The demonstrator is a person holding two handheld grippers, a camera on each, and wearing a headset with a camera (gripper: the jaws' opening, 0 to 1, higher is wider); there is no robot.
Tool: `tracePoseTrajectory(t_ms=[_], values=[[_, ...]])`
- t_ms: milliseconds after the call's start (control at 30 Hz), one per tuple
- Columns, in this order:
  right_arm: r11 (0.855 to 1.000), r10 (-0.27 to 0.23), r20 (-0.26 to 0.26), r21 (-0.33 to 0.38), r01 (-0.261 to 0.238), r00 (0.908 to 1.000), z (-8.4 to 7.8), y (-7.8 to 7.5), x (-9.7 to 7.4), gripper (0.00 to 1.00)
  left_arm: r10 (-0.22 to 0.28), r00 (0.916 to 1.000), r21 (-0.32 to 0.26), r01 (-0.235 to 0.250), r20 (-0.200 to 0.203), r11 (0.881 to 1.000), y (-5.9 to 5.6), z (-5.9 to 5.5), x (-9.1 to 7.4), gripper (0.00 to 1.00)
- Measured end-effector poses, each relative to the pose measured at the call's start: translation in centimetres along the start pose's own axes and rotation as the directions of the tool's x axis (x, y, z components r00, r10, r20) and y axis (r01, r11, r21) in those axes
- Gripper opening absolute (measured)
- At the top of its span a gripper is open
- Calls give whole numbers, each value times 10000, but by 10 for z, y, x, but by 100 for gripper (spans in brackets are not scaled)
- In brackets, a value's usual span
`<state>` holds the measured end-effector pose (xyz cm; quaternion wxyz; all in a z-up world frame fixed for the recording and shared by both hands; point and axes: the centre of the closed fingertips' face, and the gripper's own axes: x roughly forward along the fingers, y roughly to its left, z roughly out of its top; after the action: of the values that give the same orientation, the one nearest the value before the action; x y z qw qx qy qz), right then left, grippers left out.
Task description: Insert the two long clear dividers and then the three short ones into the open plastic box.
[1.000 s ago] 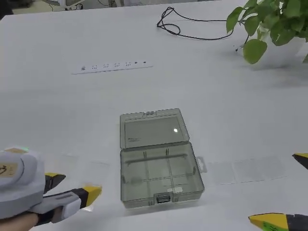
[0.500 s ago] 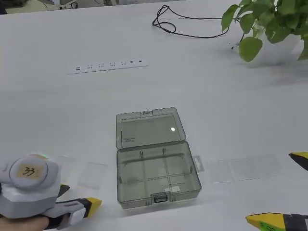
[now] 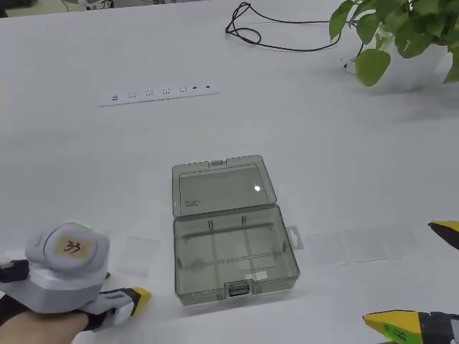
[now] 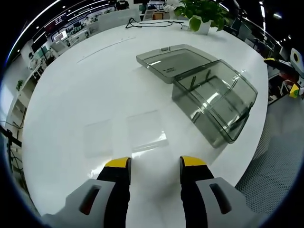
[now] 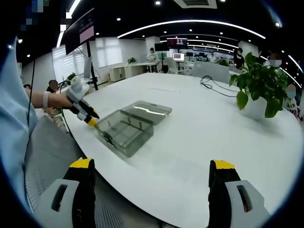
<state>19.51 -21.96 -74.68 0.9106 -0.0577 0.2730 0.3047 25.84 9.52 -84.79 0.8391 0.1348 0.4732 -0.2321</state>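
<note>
Clear dividers (image 4: 146, 130) lie flat just ahead of the left gripper (image 4: 154, 164), whose jaws stand apart and empty. The open box (image 4: 211, 102) sits ahead to its right. Further dividers (image 3: 373, 244) lie near the right gripper (image 5: 156, 167), jaws spread wide, empty.

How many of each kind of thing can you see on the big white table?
Plastic box: 1
Clear dividers left of the box: 2
Potted plant: 1
Black cable: 1
Power strip: 1
Total: 6, plus clear pieces right of the box, too faint to count.
</note>
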Motion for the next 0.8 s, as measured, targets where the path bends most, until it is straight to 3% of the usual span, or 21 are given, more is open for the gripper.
tracePoseTrajectory(t_ms=[500,800], values=[[10000,45,74,-38,-45,10000,2,3,2,100,30,9987,-217,-41,-502,9998,8,-1,-1,33],[10000,80,25,-34,-80,10000,1,3,2,100,-71,9991,-498,50,-412,9987,8,1,-5,31]])
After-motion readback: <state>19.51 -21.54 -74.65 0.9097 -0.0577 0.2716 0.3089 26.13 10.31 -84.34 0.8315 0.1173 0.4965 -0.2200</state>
